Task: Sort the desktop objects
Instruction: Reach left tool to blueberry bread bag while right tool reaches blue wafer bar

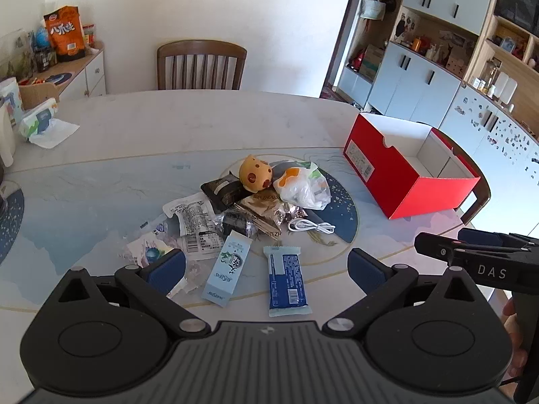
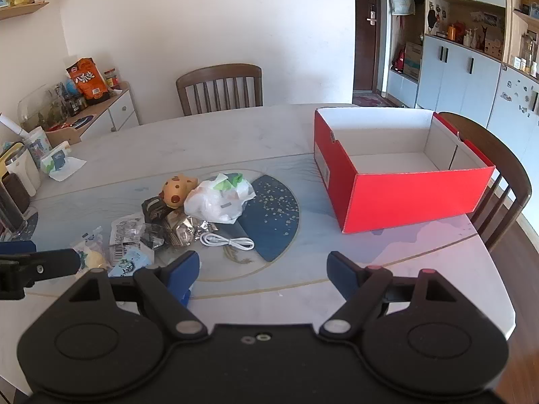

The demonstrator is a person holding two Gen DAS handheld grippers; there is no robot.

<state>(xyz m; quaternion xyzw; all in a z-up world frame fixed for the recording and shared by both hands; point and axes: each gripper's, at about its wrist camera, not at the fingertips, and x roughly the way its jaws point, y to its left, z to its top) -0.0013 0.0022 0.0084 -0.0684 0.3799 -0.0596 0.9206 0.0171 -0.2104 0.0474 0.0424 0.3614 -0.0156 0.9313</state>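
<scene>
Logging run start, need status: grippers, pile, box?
Left gripper and right gripper open, holding nothing. Clutter pile untouched on table. Red box empty, nothing blocking it.

Pile of wrappers (image 1: 232,215) near tabletop (image 1: 134,128) centre overlaps; lower packets mostly hidden, print too small to read. White bag (image 1: 303,185) contents unclear. Red box (image 2: 404,188) floor partly hidden by its near wall. Chair (image 2: 498,181) behind box half covered. Hand (image 1: 513,330) cut off at right edge.

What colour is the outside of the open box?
Red outside, white inside; the box shows best in the right wrist view.
</scene>
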